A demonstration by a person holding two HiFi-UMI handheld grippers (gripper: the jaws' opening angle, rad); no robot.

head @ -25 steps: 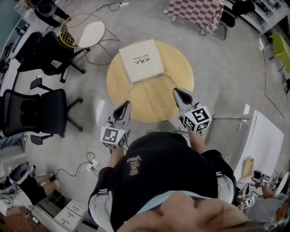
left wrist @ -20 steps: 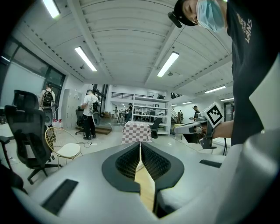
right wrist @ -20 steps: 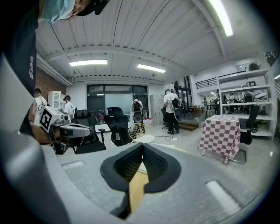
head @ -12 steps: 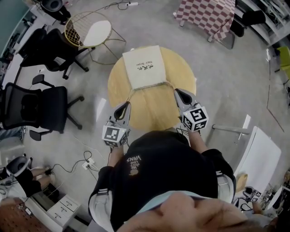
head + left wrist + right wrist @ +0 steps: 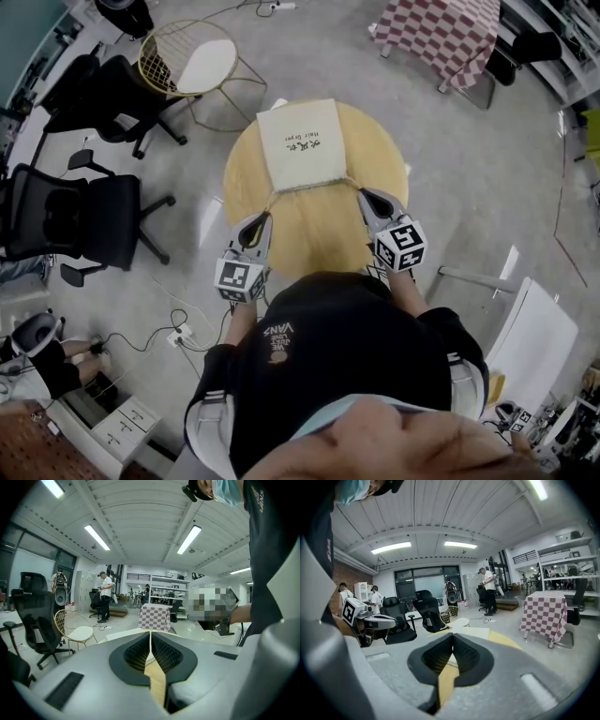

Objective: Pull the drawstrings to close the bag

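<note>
**Both cords in hand, bag lying ahead on the far half of the table**

I count one round wooden table [image 5: 309, 234], and on it one flat cream bag [image 5: 302, 142]. The bag sits on the half of the tabletop farther from me. Its long axis runs away from me, and its near short edge is turned toward the grippers. I judge that near edge to be the mouth, since both cords come out of its corners.

I have two grippers over the near half of the table, the left gripper [image 5: 255, 223] and the right gripper [image 5: 367, 197]. Both point up toward the bag, one off each near corner. Each gripper's own view shows its jaws pressed together with no gap at the tips.

There are two drawstrings. The left drawstring [image 5: 269, 202] runs from the bag's near left corner to the left tips, and the right drawstring [image 5: 352, 183] runs from the near right corner to the right tips. I read each gripper as clamped on its own cord. The right tips sit closer to the bag's edge, and the left side has more cord showing.

The bag lies straight ahead, so to my eye the closing pull should come back toward me and outward, away from that near edge
</note>
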